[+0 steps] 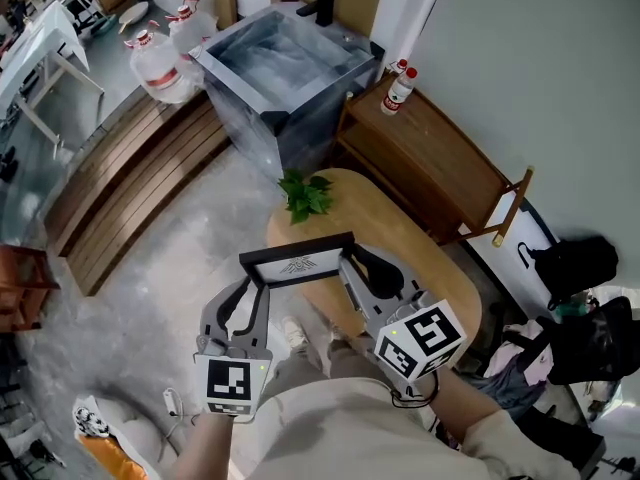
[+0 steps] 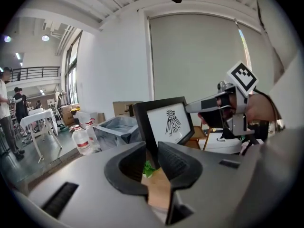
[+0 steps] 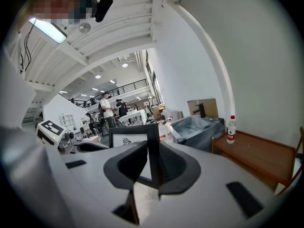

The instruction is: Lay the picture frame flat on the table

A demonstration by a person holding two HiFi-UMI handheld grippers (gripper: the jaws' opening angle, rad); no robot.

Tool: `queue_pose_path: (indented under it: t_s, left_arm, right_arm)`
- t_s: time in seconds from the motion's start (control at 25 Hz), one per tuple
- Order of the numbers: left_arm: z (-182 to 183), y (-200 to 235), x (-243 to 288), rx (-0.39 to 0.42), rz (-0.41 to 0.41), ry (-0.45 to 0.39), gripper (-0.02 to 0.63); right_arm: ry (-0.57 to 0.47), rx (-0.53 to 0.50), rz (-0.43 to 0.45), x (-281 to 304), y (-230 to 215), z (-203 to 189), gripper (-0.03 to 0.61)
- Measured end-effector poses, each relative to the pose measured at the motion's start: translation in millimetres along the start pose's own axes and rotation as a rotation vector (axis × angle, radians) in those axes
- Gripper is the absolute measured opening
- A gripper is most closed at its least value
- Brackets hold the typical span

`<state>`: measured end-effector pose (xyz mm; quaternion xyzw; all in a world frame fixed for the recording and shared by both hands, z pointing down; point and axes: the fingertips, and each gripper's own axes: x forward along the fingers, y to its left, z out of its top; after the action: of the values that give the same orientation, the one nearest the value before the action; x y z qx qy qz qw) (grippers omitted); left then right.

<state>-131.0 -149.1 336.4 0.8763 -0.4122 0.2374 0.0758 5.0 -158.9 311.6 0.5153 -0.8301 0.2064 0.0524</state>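
Observation:
The black picture frame (image 1: 297, 261) with a white bird print stands nearly upright over the near end of the oval wooden table (image 1: 420, 258), held at both sides. My left gripper (image 1: 252, 286) is shut on its left edge, and the frame (image 2: 168, 122) rises from between that gripper's jaws (image 2: 153, 158). My right gripper (image 1: 350, 271) is shut on the right edge; the frame's side (image 3: 153, 141) runs up between its jaws (image 3: 151, 167). Each gripper shows in the other's view, the right gripper (image 2: 211, 106) and the left gripper (image 3: 88, 147).
A small green plant (image 1: 305, 196) sits at the table's far end. Beyond it stand a grey tub (image 1: 285, 68), a wooden cabinet (image 1: 430, 163) with bottles (image 1: 400, 88), and water jugs (image 1: 160, 63). A black bag (image 1: 575, 263) lies at the right.

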Motion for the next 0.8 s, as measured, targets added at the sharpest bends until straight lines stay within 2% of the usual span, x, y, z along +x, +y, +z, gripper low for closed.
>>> queue_pose_path:
  t_s: [0.2,0.44,0.8]
  left_arm:
    - [-30.6,0.8,35.8,-0.058,-0.016,0.059,0.075]
    - [-84.7,-3.6,83.6,-0.127,-0.060,0.149,0.075]
    - [-174.7,-20.6,152.7,-0.122,-0.168,0.288,0.074]
  right_arm:
    - [0.064,0.033,-0.003,27.5,-27.5,-28.9,0.055]
    - [0.151,0.054,-0.030,64.2,-64.4,-81.4,0.057]
    - [0.280,0.191,-0.089,111.5,-124.8,-179.8,0.060]
